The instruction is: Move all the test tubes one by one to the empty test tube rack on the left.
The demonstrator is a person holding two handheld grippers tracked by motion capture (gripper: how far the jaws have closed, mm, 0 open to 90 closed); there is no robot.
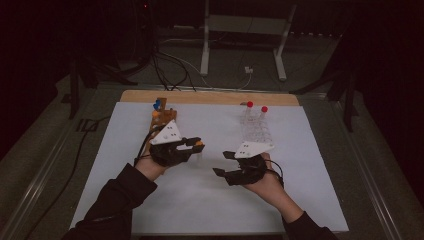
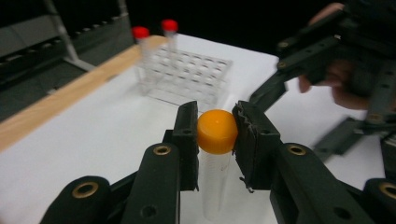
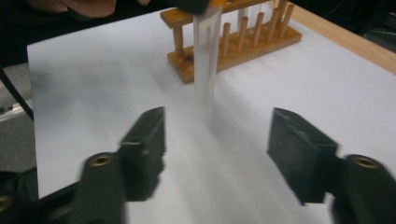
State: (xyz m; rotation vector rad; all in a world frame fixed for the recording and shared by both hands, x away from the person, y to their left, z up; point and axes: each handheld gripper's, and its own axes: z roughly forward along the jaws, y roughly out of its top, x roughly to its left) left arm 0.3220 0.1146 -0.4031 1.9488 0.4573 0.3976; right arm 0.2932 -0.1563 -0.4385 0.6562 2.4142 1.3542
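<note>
Two grippers over the white sheet (image 1: 210, 200) in the high view. Left gripper (image 1: 196, 145) sits mid-table with the orange cap (image 1: 199, 146) at its jaw tips, in front of the wooden rack (image 1: 162, 116). Right gripper (image 1: 224, 163) is just beside it to the right, jaws spread with nothing between them, and near the clear rack (image 1: 256, 131), which holds two red-capped tubes (image 1: 249, 106).

Left gripper view: left gripper (image 2: 215, 133) clenched on the tube (image 2: 212, 186) by its cap (image 2: 216, 131). Both pads press the cap's sides; the clear body hangs below the jaws, roughly upright. Clear rack (image 2: 187, 74) with the red-capped tubes (image 2: 140, 33) stands beyond. Right gripper (image 2: 299, 116) shows at right, open, apart from the tube.

Right gripper view: right gripper (image 3: 215, 135) released, jaws wide. The tube (image 3: 205, 65) hangs ahead of the gap, beyond the tips, touching neither pad. Its top is cut off at the frame edge. Wooden rack (image 3: 233, 46) stands behind. Picture is blurred.
</note>
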